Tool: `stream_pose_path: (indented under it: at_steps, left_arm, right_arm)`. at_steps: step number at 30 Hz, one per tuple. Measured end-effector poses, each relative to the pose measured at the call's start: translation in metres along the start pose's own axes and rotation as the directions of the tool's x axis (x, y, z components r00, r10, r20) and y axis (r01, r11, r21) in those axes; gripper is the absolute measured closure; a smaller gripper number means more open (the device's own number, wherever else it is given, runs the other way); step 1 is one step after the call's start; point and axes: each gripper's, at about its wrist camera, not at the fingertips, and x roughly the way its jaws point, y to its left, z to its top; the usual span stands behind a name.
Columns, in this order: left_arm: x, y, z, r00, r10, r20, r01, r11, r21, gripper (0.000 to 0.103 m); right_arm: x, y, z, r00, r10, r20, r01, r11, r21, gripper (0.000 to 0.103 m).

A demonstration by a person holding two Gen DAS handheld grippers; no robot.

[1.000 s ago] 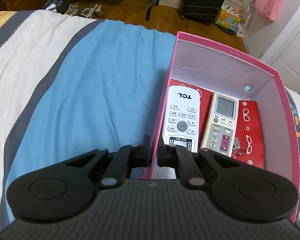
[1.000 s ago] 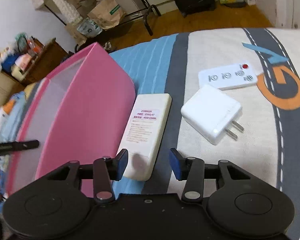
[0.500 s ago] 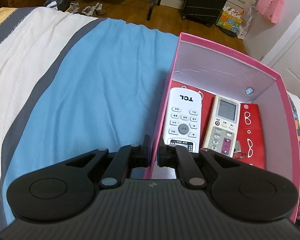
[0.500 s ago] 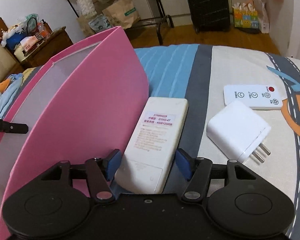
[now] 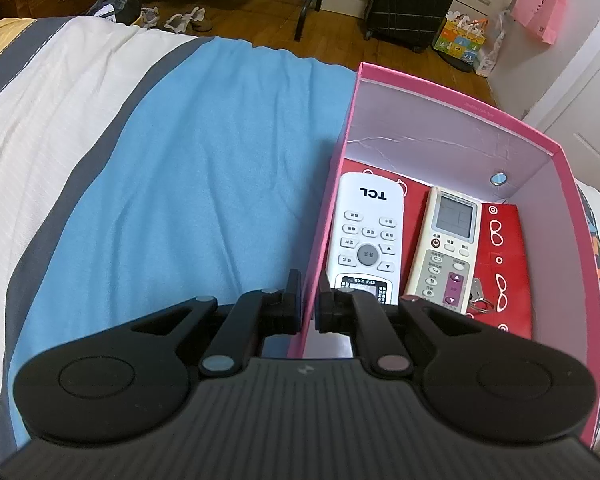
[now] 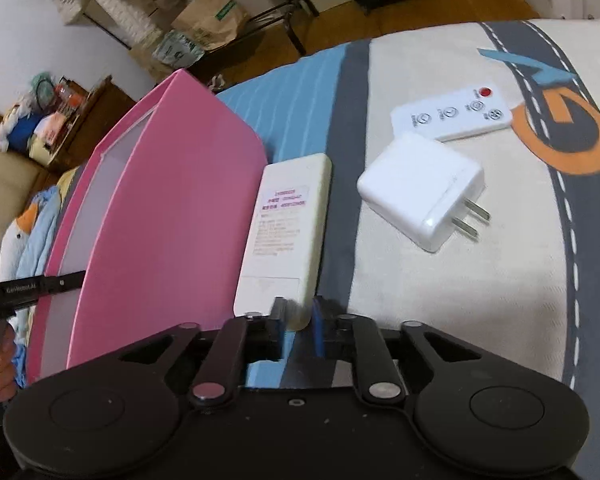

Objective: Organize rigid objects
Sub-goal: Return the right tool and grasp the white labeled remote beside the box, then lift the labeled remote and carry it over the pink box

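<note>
A pink box [image 5: 452, 120] lies open on the bed. Inside lie a white TCL remote [image 5: 366, 236], a beige remote [image 5: 446, 248] and small keys [image 5: 478, 300]. My left gripper [image 5: 309, 304] is shut on the box's near left wall. In the right wrist view the box's pink outer wall [image 6: 172, 224] stands at the left. A white remote [image 6: 288, 228] lies face down beside it. My right gripper [image 6: 298, 320] is shut on that remote's near corner. A white plug adapter [image 6: 420, 190] and a small white remote [image 6: 454, 114] lie to the right.
The bed has a blue, grey and white cover [image 5: 180, 184]. Beyond its far edge are a wooden floor, a black suitcase [image 5: 412, 0] and paper bags [image 6: 208, 16]. A plush duck [image 6: 20, 232] lies left of the box.
My right gripper has narrowed from wide open and closed on the near corner of the face-down remote. The left gripper keeps its hold on the box wall.
</note>
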Motion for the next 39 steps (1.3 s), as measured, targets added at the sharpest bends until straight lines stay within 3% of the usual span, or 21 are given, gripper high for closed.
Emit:
stream_pose_path:
  at_steps: [1, 5, 10, 15, 18, 21, 27, 30, 33, 37, 38, 39]
  left_arm:
    - [0.000, 0.000, 0.000, 1.000, -0.001, 0.000, 0.001, 1.000, -0.002, 0.097]
    - [0.001, 0.001, 0.001, 1.000, -0.002, -0.001, 0.002, 1.000, -0.009, 0.096]
    - [0.000, 0.002, 0.001, 1.000, 0.000, -0.002, 0.000, 0.999, -0.033, 0.096]
    - [0.000, 0.003, 0.001, 1.000, 0.011, 0.001, -0.011, 1.000, -0.028, 0.096]
    - [0.000, 0.005, 0.001, 1.000, -0.004, -0.001, 0.004, 0.999, -0.039, 0.096]
    - [-0.001, 0.003, 0.000, 1.000, -0.001, 0.001, 0.001, 1.000, -0.028, 0.096]
    - [-0.002, 0.004, 0.000, 1.000, -0.001, 0.000, 0.001, 1.000, -0.027, 0.095]
    - [-0.002, 0.004, 0.000, 1.000, 0.002, 0.000, -0.002, 1.000, -0.025, 0.095]
    - [-0.002, 0.005, 0.000, 1.000, 0.007, 0.001, -0.007, 1.000, -0.021, 0.095]
    - [0.001, 0.004, 0.000, 1.000, 0.011, -0.008, -0.012, 1.000, -0.026, 0.095]
    - [0.001, 0.003, 0.000, 1.000, 0.012, -0.008, -0.012, 1.000, -0.025, 0.095]
    - [0.001, 0.003, 0.000, 1.000, 0.012, -0.008, -0.013, 1.000, -0.024, 0.095]
  right_arm:
    - [0.001, 0.006, -0.002, 1.000, -0.011, 0.008, 0.012, 0.999, -0.031, 0.065]
    - [0.009, 0.026, -0.012, 0.999, -0.043, -0.002, 0.042, 0.986, -0.160, 0.054]
    - [0.018, 0.053, -0.022, 0.988, -0.141, 0.056, 0.152, 0.921, -0.359, 0.043]
    - [0.028, 0.060, -0.029, 0.976, -0.168, 0.139, 0.215, 0.855, -0.471, 0.031]
    - [0.027, 0.055, -0.025, 0.977, -0.148, 0.155, 0.205, 0.852, -0.482, 0.029]
    - [0.019, 0.050, -0.027, 0.975, -0.163, 0.149, 0.214, 0.863, -0.457, 0.039]
    - [0.007, 0.046, -0.026, 0.966, -0.238, 0.101, 0.258, 0.868, -0.423, 0.048]
    - [0.001, 0.044, -0.023, 0.973, -0.219, 0.069, 0.227, 0.882, -0.412, 0.043]
    - [0.005, 0.045, -0.016, 0.974, -0.190, 0.124, 0.224, 0.885, -0.408, 0.029]
    - [0.029, 0.031, 0.004, 0.978, -0.143, 0.150, 0.184, 0.930, -0.318, 0.027]
    - [0.030, 0.030, 0.003, 0.974, -0.137, 0.179, 0.189, 0.930, -0.315, 0.030]
    - [0.028, 0.031, 0.003, 0.972, -0.144, 0.185, 0.200, 0.921, -0.336, 0.041]
